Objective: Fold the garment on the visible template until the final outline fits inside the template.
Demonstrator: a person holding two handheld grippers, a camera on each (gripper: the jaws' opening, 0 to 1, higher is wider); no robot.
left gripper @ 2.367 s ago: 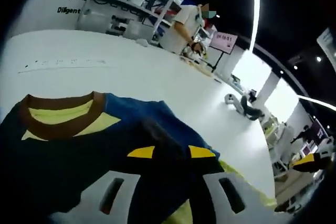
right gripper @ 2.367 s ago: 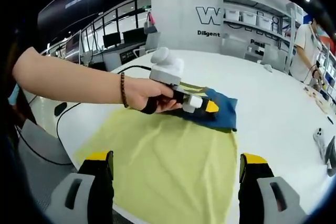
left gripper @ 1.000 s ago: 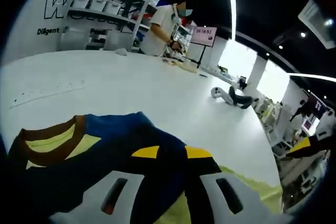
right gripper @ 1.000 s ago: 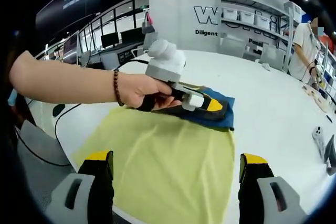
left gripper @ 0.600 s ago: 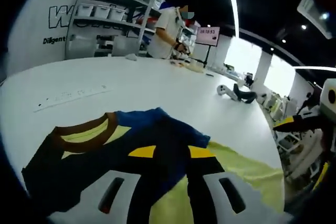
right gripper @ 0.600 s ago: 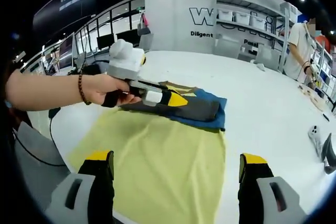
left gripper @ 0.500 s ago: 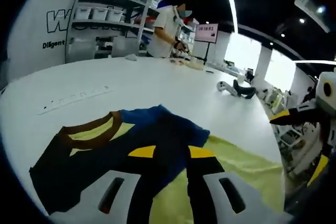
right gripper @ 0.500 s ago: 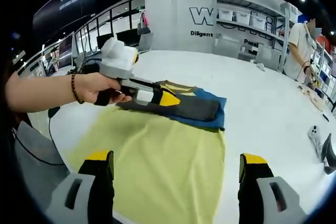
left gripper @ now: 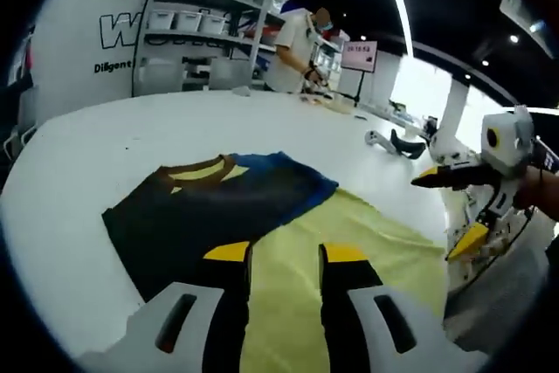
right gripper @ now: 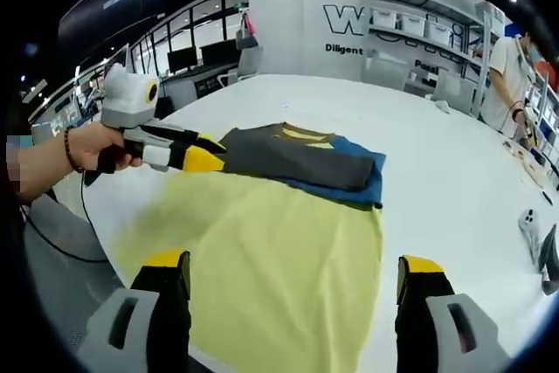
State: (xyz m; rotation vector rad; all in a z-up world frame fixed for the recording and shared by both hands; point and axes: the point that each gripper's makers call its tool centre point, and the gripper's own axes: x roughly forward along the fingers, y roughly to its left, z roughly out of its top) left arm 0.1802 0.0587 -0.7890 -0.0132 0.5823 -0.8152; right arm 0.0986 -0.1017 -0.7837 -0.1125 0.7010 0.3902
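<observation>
Your left tool point(right gripper: 205, 156) has come off the folded shirt point(right gripper: 301, 161), jaws nearly together and empty. Your right tool point(right gripper: 293, 290) stands wide over the yellow mat point(right gripper: 271, 251); the shirt lies on the mat's far end on the worktop point(right gripper: 437, 163).

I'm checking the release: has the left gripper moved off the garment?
Yes. In the right gripper view the left gripper has pulled back off the folded garment and now sits beside its edge, over the yellow template.
</observation>
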